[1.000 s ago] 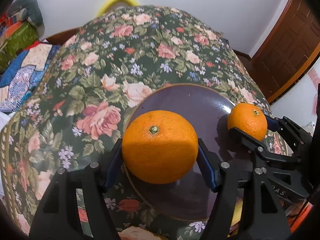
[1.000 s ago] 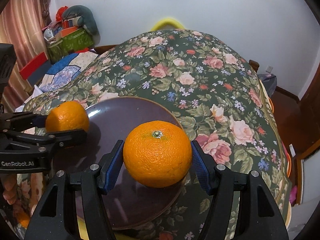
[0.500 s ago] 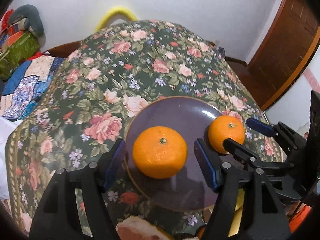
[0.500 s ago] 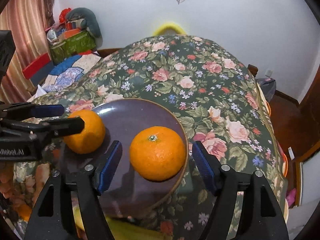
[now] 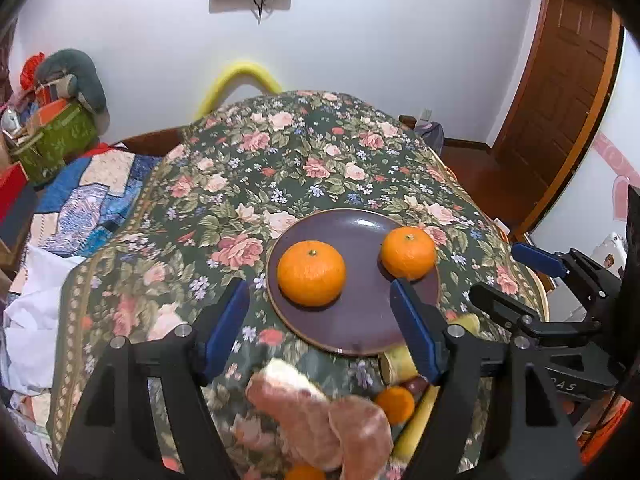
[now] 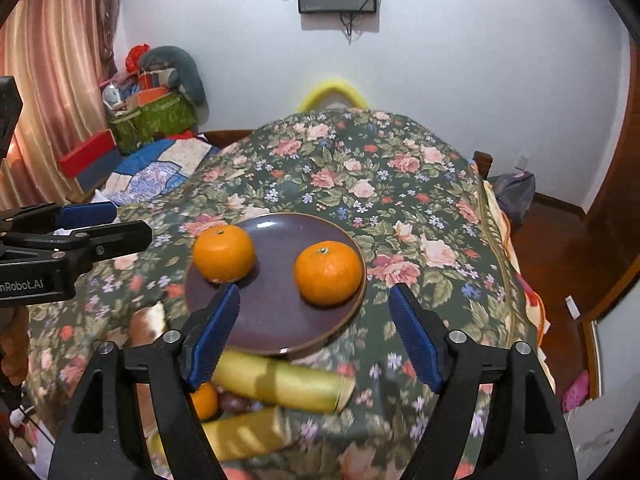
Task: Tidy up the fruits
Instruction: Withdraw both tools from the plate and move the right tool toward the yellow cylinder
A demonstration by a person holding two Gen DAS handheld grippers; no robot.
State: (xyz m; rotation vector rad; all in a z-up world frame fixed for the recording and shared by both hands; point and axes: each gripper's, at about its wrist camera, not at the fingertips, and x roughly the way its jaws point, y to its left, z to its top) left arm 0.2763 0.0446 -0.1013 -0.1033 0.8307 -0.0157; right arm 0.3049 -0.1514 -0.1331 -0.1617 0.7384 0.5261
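Two oranges lie on a dark purple plate (image 5: 360,320) on the floral tablecloth. In the left wrist view the left orange (image 5: 311,273) sits just beyond my open, empty left gripper (image 5: 320,332), and the right orange (image 5: 408,252) sits by the plate's right rim. In the right wrist view the plate (image 6: 272,312) holds the same two oranges, one on the left (image 6: 223,253) and one on the right (image 6: 328,272). My right gripper (image 6: 314,334) is open and empty, held back above the plate's near edge.
Near the front table edge lie yellow-green cane pieces (image 6: 280,384), another orange (image 5: 394,404) and a peeled pinkish fruit piece (image 5: 312,416). The right gripper shows at the right of the left view (image 5: 520,284). A bed with clutter stands left, a door right.
Both grippers opened and let go of their oranges, which now rest on the plate. Both grippers have pulled back and up from the plate.
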